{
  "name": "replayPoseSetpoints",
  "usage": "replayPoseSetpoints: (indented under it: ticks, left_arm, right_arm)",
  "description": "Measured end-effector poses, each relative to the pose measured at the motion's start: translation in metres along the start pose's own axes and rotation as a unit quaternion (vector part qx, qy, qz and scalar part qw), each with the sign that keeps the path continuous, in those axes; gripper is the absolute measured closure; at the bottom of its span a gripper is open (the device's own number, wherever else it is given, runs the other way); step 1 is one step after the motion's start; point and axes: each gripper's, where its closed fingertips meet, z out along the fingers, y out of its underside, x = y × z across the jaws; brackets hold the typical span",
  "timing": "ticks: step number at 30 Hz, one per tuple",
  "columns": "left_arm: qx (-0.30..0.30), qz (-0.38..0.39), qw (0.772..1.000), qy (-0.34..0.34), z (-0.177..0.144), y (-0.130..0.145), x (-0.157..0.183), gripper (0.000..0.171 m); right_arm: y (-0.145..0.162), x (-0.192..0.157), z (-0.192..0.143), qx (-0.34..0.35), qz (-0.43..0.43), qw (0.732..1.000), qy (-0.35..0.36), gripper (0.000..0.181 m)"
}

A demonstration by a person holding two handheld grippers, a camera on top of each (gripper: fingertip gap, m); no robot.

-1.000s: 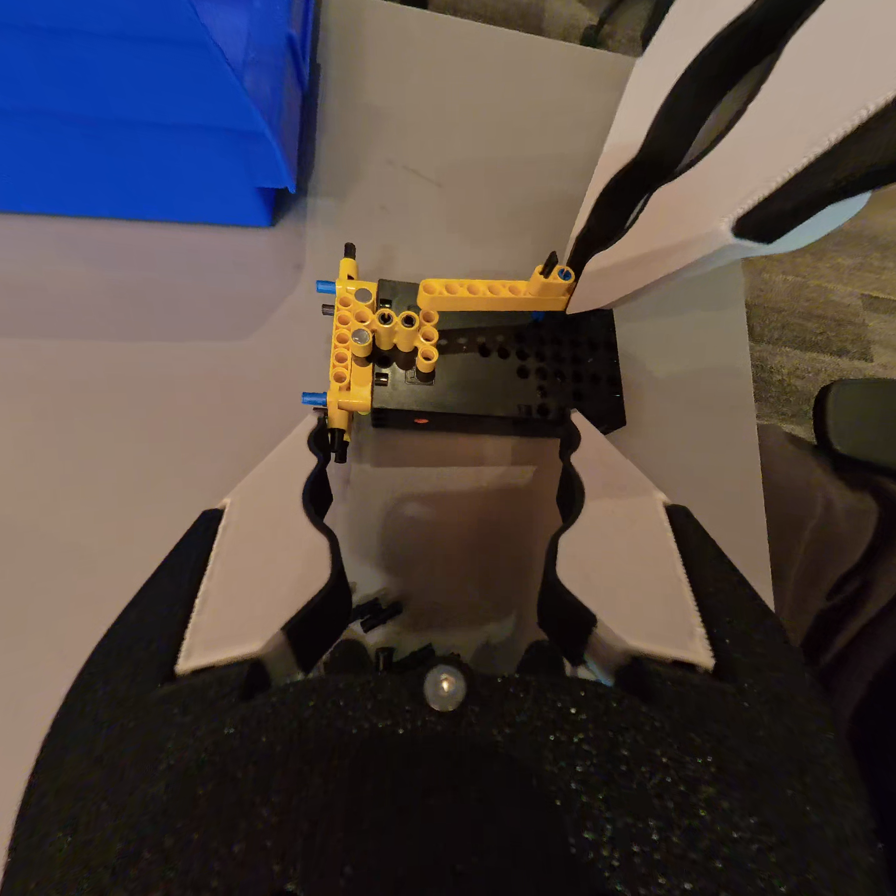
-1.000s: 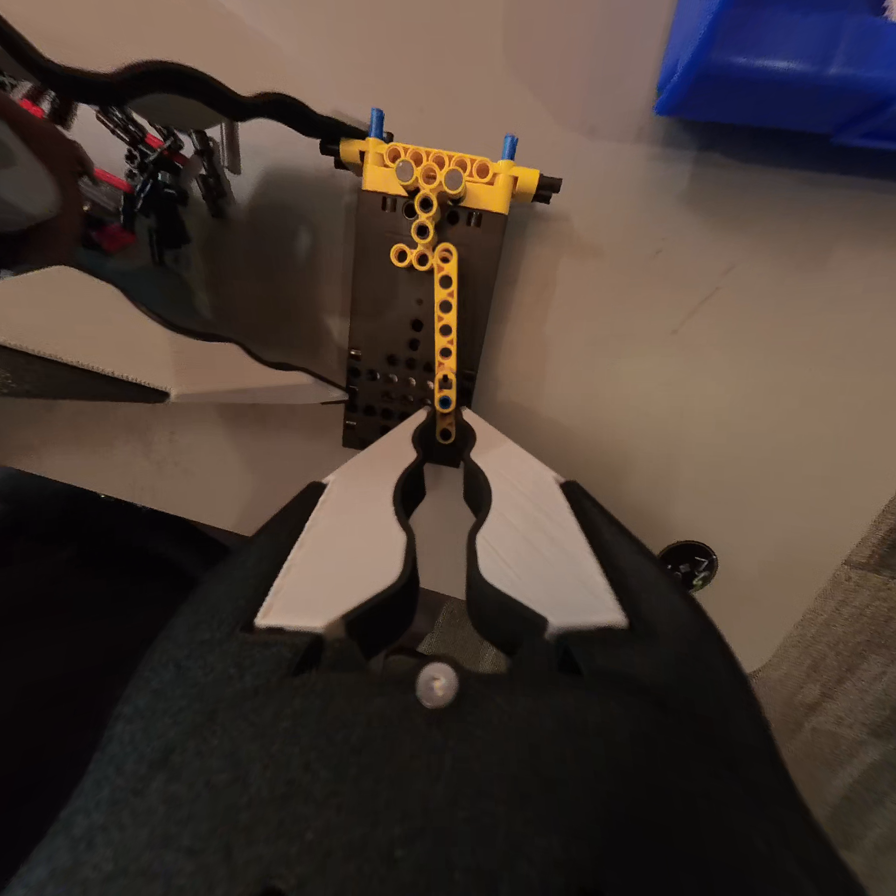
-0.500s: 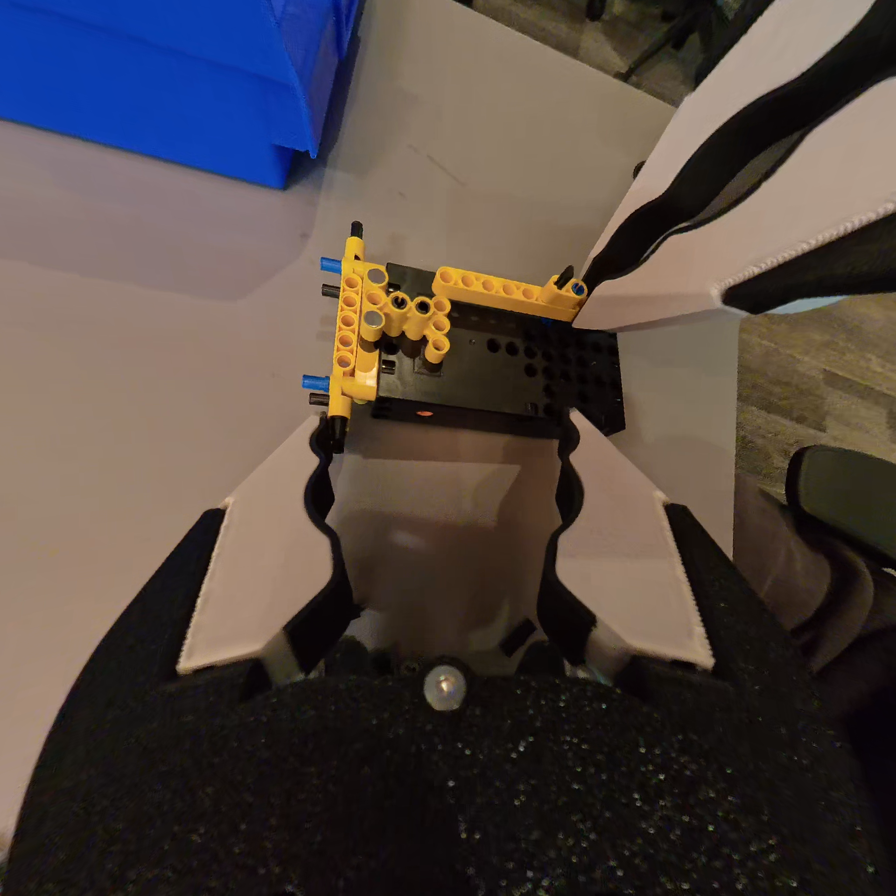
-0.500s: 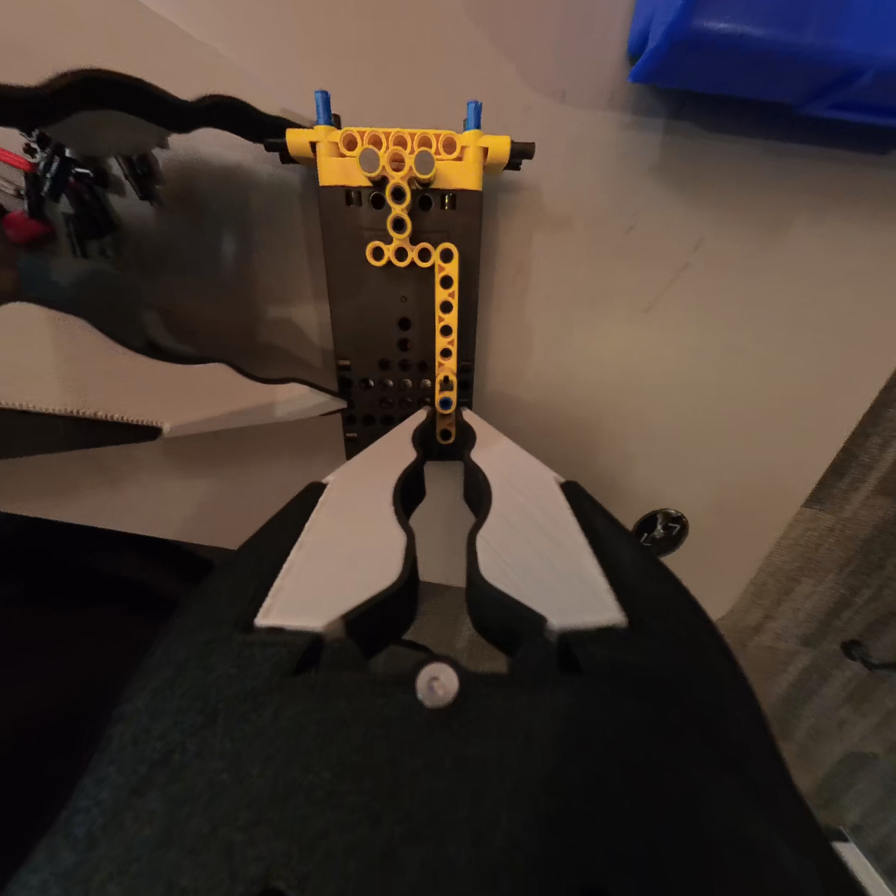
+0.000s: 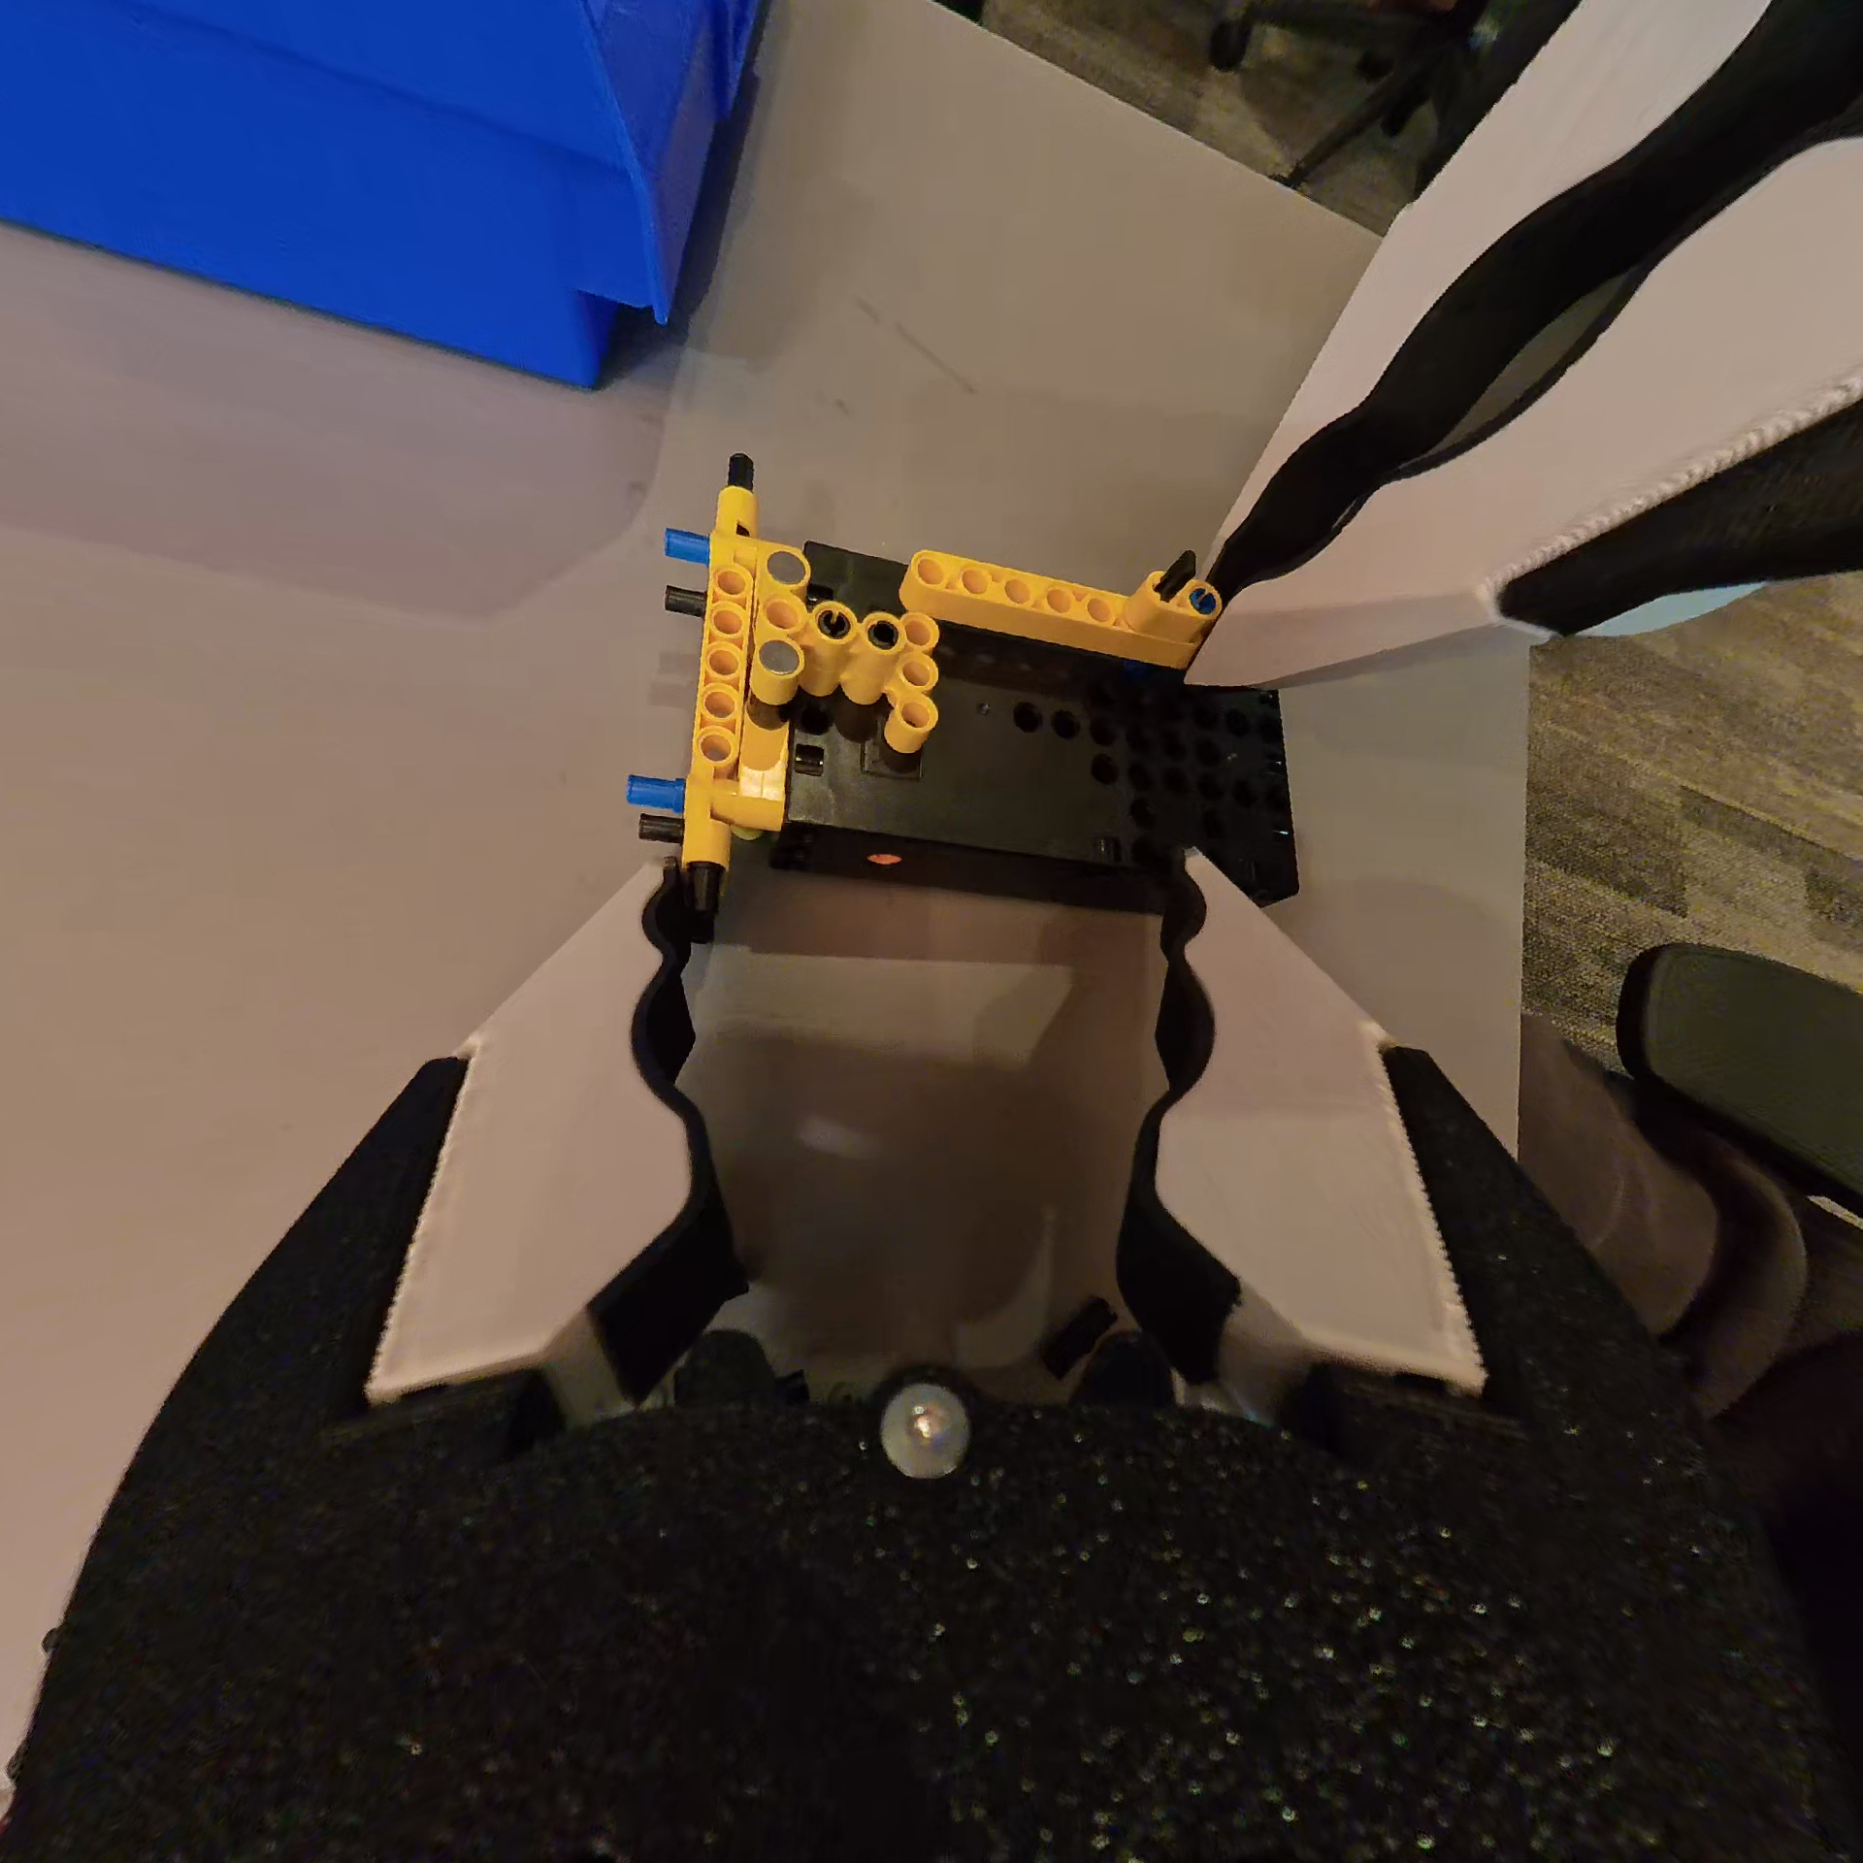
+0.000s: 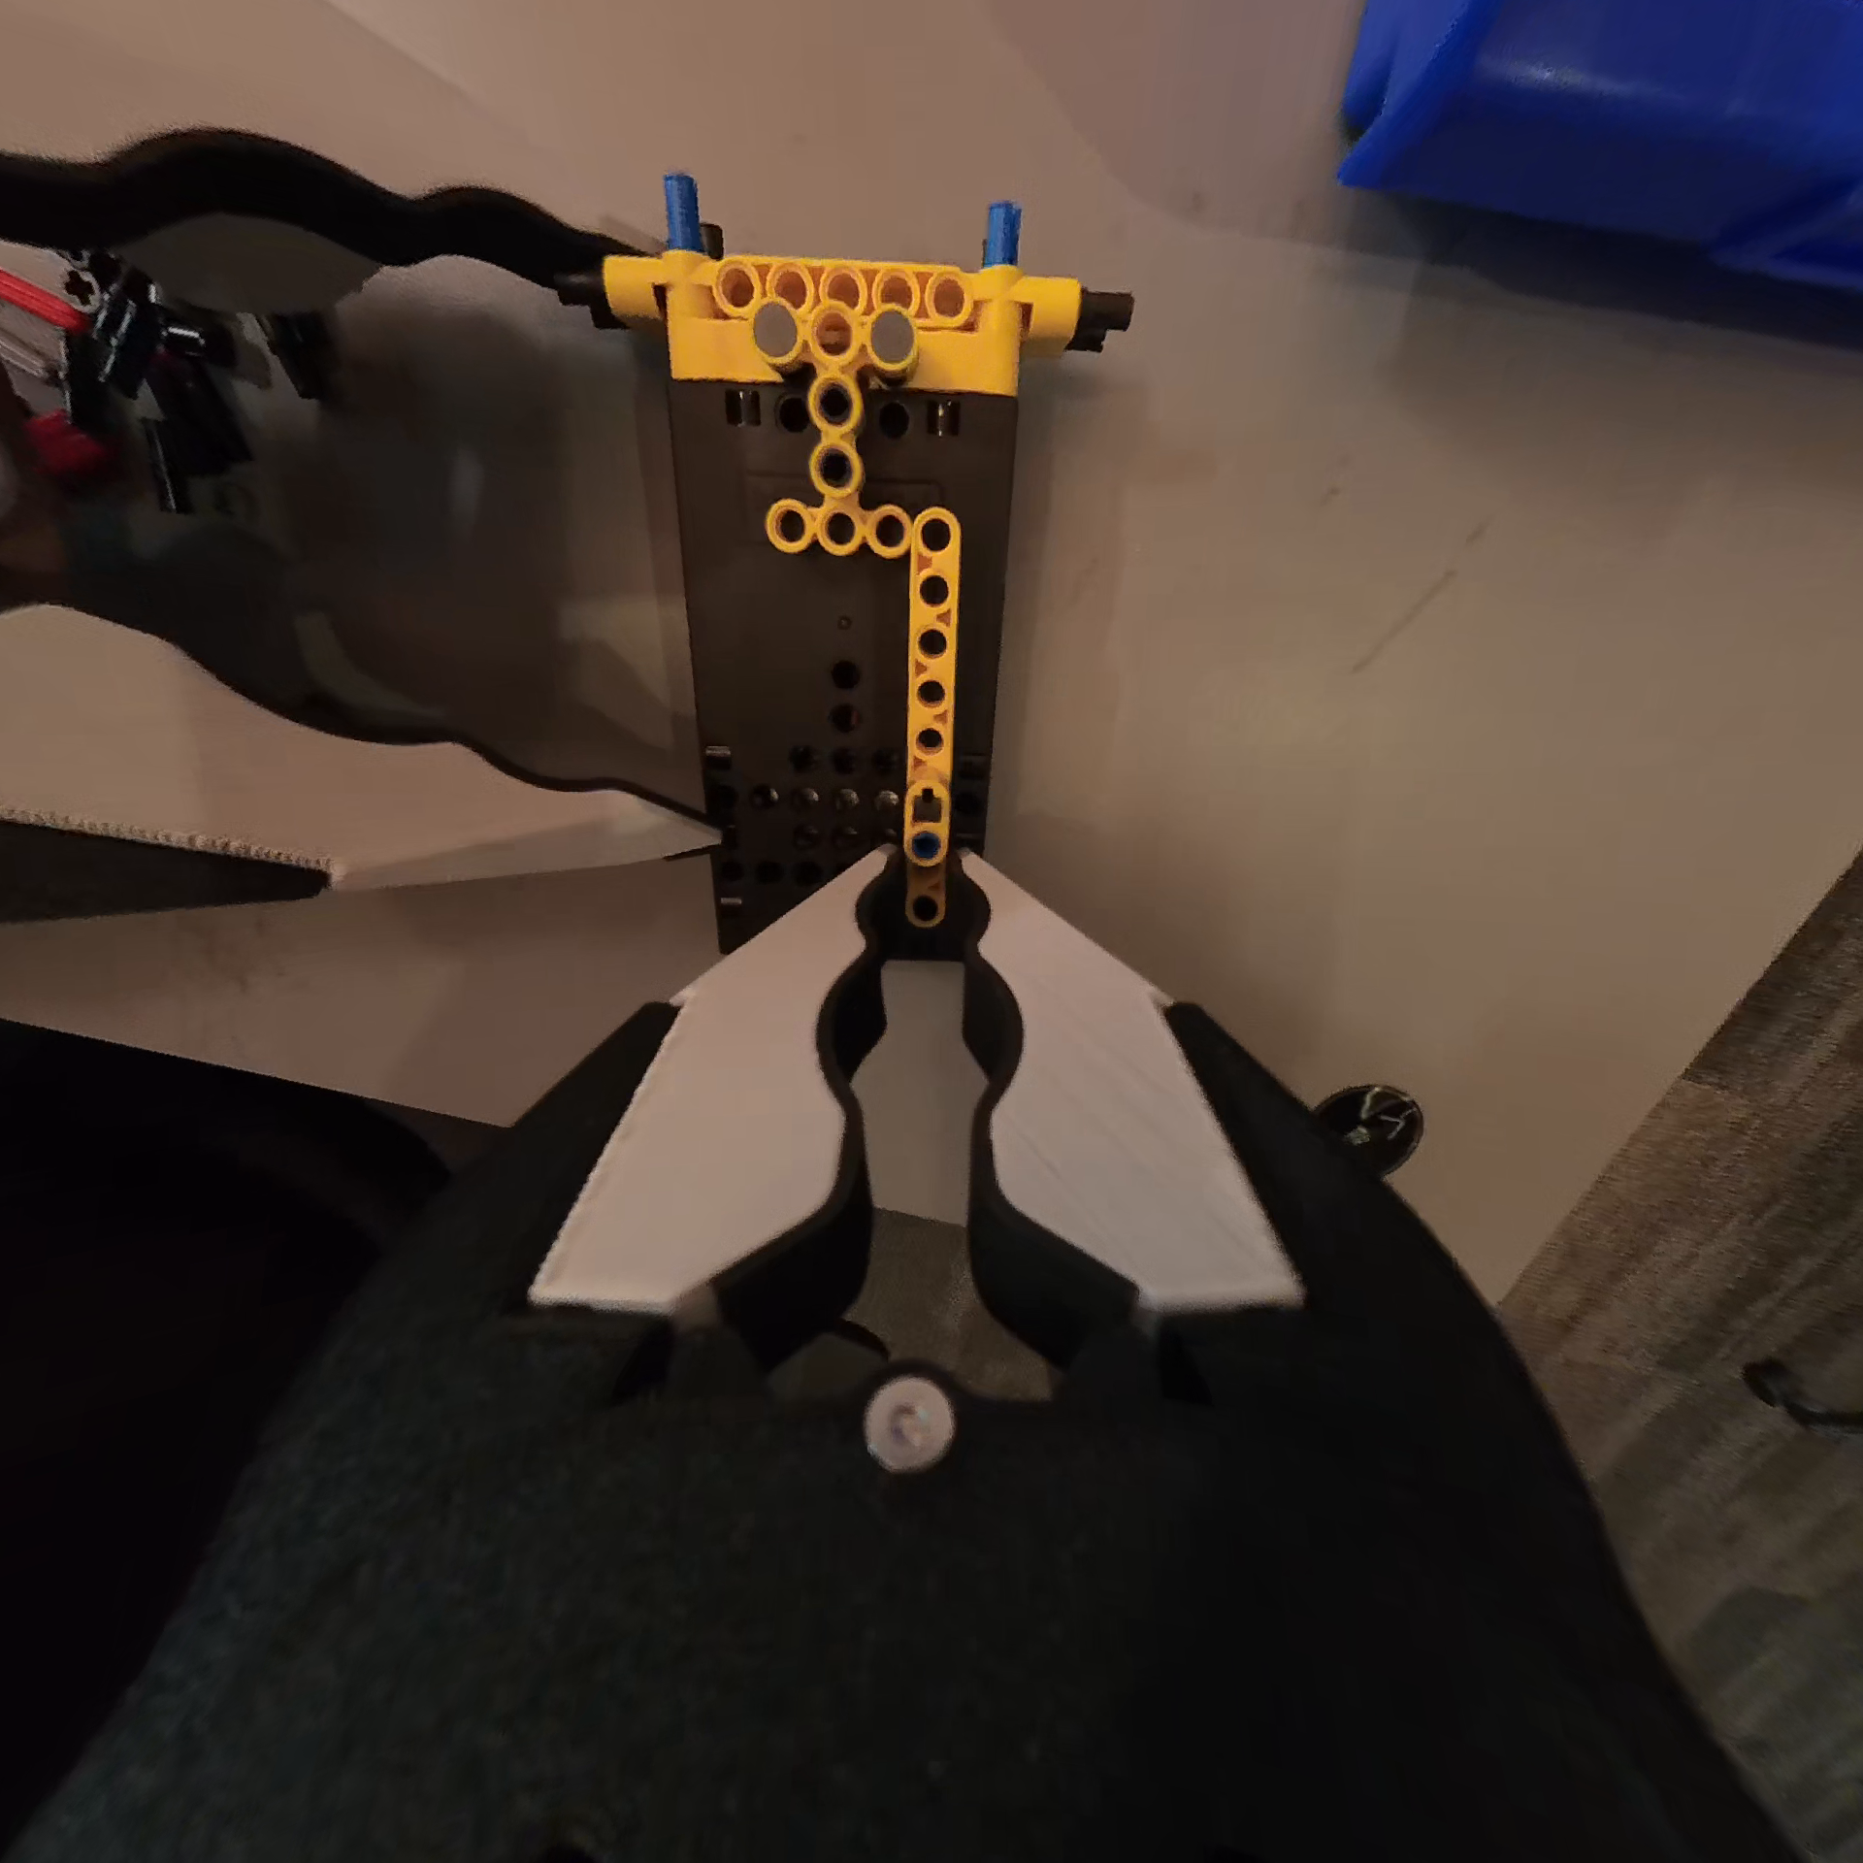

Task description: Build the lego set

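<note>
A black perforated block lies flat on the table with a yellow frame of beams and blue and black pins at one end. My left gripper is open wide, its tips against the block's near long side and empty. My right gripper is shut on the near end of a long yellow beam that lies along the block, reaching toward the yellow frame. In the left wrist view the right gripper comes in from the upper right, holding the beam.
A blue bin stands at the table's back; it also shows in the right wrist view. Loose red and black parts lie beyond the left gripper's fingers. The table edge and carpet are close by. A chair armrest is nearby.
Both views have shifted slightly. The right gripper stays shut on the yellow beam and the left gripper stays open against the block. The beam's place on the block looks much the same.
</note>
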Motion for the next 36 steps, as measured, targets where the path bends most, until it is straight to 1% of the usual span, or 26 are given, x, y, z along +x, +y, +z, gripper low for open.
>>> replayPoseSetpoints:
  ticks: [4, 12, 18, 24, 29, 31, 33, 36]
  left_arm:
    - [0.001, -0.002, 1.000, -0.001, 0.000, 0.000, -0.001, 0.077]
    - [0.001, -0.002, 1.000, -0.001, 0.000, 0.000, -0.001, 0.077]
    - [0.003, -0.003, 1.000, 0.001, 0.000, -0.001, -0.001, 0.077]
    - [0.004, -0.003, 1.000, 0.004, 0.000, 0.000, -0.001, 0.077]
    - [0.005, -0.002, 1.000, 0.002, 0.000, -0.001, -0.001, 0.077]
    - [0.018, 0.010, 1.000, -0.016, -0.006, -0.007, -0.007, 0.080]
    - [0.047, 0.028, 0.998, -0.036, -0.019, -0.019, -0.014, 0.080]
    - [0.119, 0.070, 0.990, -0.003, -0.044, -0.047, -0.006, 0.082]
  right_arm:
    - [-0.001, 0.000, 0.002, 0.007, -0.003, 1.000, 0.012, 0.175]
    - [-0.001, 0.001, 0.007, -0.002, 0.001, 1.000, 0.003, 0.175]
    - [-0.001, 0.001, 0.007, 0.012, 0.013, 1.000, -0.023, 0.174]
    - [-0.001, 0.001, 0.007, 0.008, -0.031, 0.999, -0.007, 0.175]
    - [-0.001, 0.001, 0.007, 0.007, -0.023, 0.999, -0.027, 0.174]
    - [-0.001, 0.001, 0.007, 0.005, -0.029, 0.999, -0.015, 0.174]
    - [-0.001, 0.001, 0.007, 0.002, -0.030, 0.999, -0.012, 0.174]
    - [-0.001, 0.001, 0.007, 0.000, -0.025, 0.999, -0.023, 0.175]
